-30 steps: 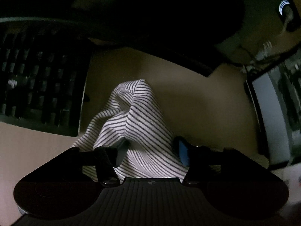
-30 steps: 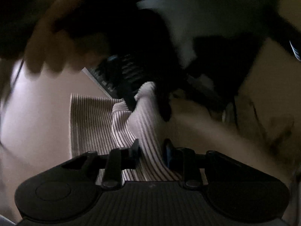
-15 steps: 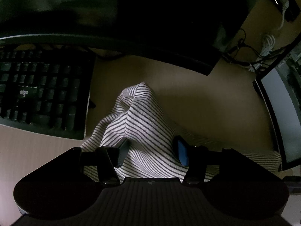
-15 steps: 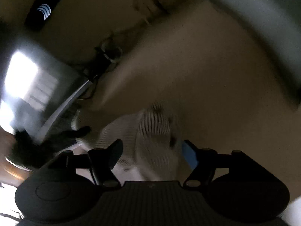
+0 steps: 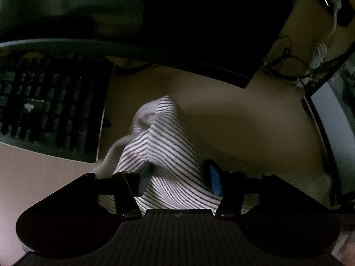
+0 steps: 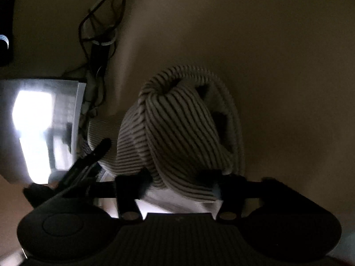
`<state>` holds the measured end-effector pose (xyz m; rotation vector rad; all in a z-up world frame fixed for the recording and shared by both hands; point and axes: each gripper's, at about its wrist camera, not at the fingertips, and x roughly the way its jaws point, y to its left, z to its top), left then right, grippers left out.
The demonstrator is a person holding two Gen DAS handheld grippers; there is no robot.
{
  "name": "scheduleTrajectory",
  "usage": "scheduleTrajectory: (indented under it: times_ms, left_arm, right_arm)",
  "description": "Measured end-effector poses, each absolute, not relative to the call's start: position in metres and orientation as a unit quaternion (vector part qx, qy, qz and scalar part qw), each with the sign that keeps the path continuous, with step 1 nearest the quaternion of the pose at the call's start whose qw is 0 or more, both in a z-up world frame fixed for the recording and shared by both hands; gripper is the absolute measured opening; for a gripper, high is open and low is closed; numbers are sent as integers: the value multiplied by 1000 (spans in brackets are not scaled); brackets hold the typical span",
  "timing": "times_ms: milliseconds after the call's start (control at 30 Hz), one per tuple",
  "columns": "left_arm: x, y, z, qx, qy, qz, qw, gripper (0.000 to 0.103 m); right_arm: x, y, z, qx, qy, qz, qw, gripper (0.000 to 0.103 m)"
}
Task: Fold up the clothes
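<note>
- The striped garment [image 5: 164, 153] is lying bunched on the tan table [image 5: 244, 119] at the centre of the left wrist view, rising to a peak; its left edge is blurring into plain grey, and its lower part is disappearing behind the gripper body.
- The left gripper [image 5: 179, 177] is standing at a middling width with cloth running between its fingers; the blue pad at lower right is sitting clear of the fabric, and whether the dark finger at lower left is pressing the fold is hard to tell.
- A dark keyboard [image 5: 51, 108] is filling the left of that view, its keys smeared and unreadable. A black monitor [image 5: 199, 22] is covering the top, all shadow.
- In the right wrist view the garment [image 6: 177, 128] is hanging in a rolled, looped bundle at centre frame.
- The right gripper [image 6: 182, 184] is closing its jaws with the bundle's lower end between them; the fingertips are lost in darkness and cloth, so contact is unclear.
- A glaring screen [image 6: 37, 128] at left is washing out detail, and tangled cables [image 6: 99, 33] are dangling at upper left.
</note>
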<state>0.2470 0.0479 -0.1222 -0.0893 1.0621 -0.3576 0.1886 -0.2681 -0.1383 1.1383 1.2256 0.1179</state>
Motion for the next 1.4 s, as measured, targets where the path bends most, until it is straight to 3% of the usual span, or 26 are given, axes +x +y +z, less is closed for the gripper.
scheduleTrajectory:
  times_ms: [133, 300, 500, 667, 733, 800, 867, 933, 1000, 1067, 1133, 1167, 1400]
  left_arm:
    - [233, 35, -122, -49, 513, -172, 840, 59]
    - [214, 34, -119, -68, 510, -161, 842, 59]
    - [214, 77, -116, -159, 533, -166, 814, 63]
    - [218, 80, -102, -111, 502, -155, 843, 71]
    - [221, 82, -101, -111, 500, -169, 842, 82]
    - [230, 77, -107, -99, 513, -172, 835, 84]
    - [238, 71, -115, -77, 525, -166, 831, 77]
    - [239, 63, -120, -63, 521, -162, 836, 54]
    - [234, 57, -120, -59, 521, -162, 836, 49]
    - [223, 55, -119, -42, 510, -162, 844, 47]
    - [211, 54, -119, -29, 499, -159, 851, 47]
    - [205, 53, -119, -26, 493, -157, 855, 47]
    - [175, 57, -123, -34, 479, -142, 866, 48]
  right_arm:
    - [219, -285, -115, 425, 511, 61, 745, 31]
    - [240, -277, -82, 281, 479, 86, 827, 28]
    - [218, -238, -76, 107, 445, 112, 882, 28]
    - [191, -220, -74, 25, 418, 107, 902, 28]
    - [179, -216, -80, -8, 411, 105, 905, 28]
    - [171, -211, -91, -14, 416, 103, 904, 28]
    - [171, -205, -104, -13, 432, 102, 896, 28]
    - [166, -205, -109, -22, 457, 106, 883, 26]
    - [167, -211, -109, -20, 473, 114, 873, 26]
    - [171, -225, -91, 4, 470, 120, 874, 30]
    - [179, -241, -68, 40, 457, 123, 880, 66]
    - [185, -249, -58, 65, 445, 121, 885, 71]
    - [256, -268, -57, 177, 465, 109, 860, 73]
